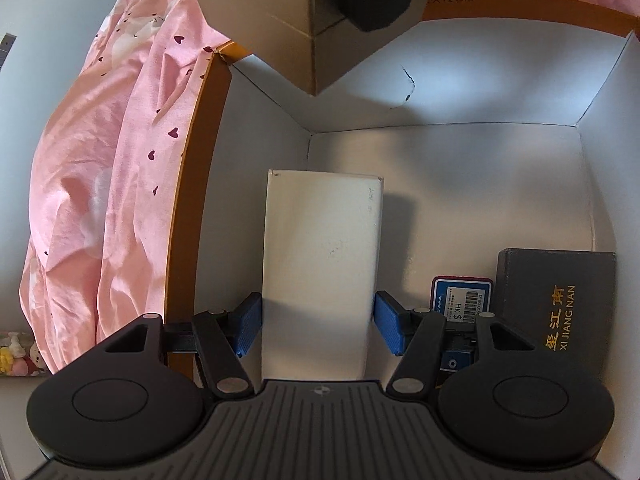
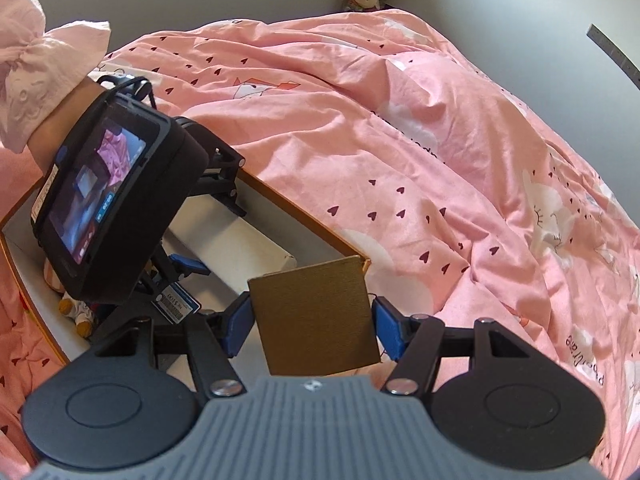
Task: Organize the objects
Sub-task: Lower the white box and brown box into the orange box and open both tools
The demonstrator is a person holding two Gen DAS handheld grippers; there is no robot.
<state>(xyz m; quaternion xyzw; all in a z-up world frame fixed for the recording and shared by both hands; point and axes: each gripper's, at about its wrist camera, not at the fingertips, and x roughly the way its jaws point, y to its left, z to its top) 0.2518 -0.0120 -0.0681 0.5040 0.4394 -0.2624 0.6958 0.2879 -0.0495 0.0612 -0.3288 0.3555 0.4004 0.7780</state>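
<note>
Left wrist view: left gripper (image 1: 318, 322) is clamped on a tall white cardboard box (image 1: 322, 268), standing in the orange-rimmed white storage box (image 1: 202, 184) beside a black gold-lettered box (image 1: 560, 304). Right gripper (image 2: 310, 326) is clamped on a brown-gold cardboard box (image 2: 316, 316), hovering over the storage box corner above the pink heart-print duvet (image 2: 440, 160). Step looks like placing. Next: release white, then lower brown into the free space.
</note>
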